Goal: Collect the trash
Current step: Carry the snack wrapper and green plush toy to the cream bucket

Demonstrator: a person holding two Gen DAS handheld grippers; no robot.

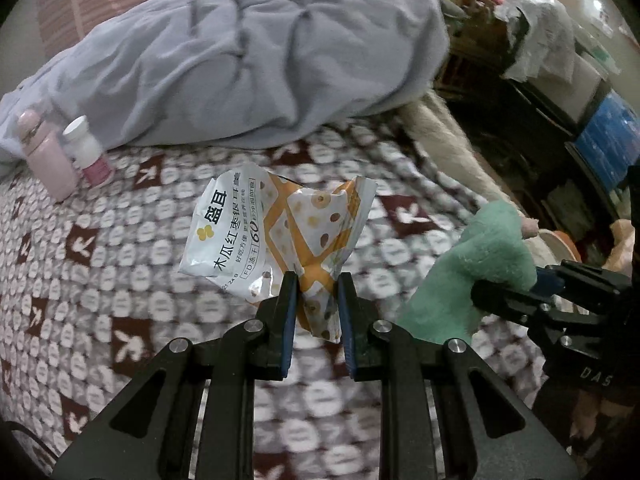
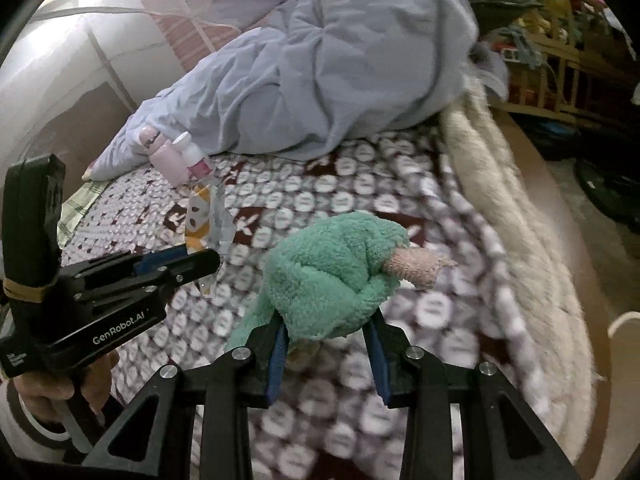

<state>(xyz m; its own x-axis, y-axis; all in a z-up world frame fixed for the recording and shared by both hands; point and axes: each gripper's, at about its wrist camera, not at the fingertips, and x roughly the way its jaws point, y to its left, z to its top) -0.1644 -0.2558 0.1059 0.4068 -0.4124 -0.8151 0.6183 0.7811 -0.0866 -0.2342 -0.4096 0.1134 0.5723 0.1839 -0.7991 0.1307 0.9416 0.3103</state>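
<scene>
holding both pickups above the bed [image 1: 120,280]: left gripper [image 1: 316,292] clamps a snack wrapper [image 1: 256,232], right gripper [image 2: 328,332] grips a green plush toy [image 2: 332,272]; neither binned yet, no bin visible.

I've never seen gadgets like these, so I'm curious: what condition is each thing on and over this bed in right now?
Snack packet: crumpled, pinched in left gripper, lifted off bed.
Green fuzzy sock: bunched, clamped in right gripper, off bed.
Pink bottle: capped, on bed.
White-capped bottle: closed, beside pink bottle.
Grey quilt: rumpled in a heap.
Patterned blanket: spread flat.
</scene>
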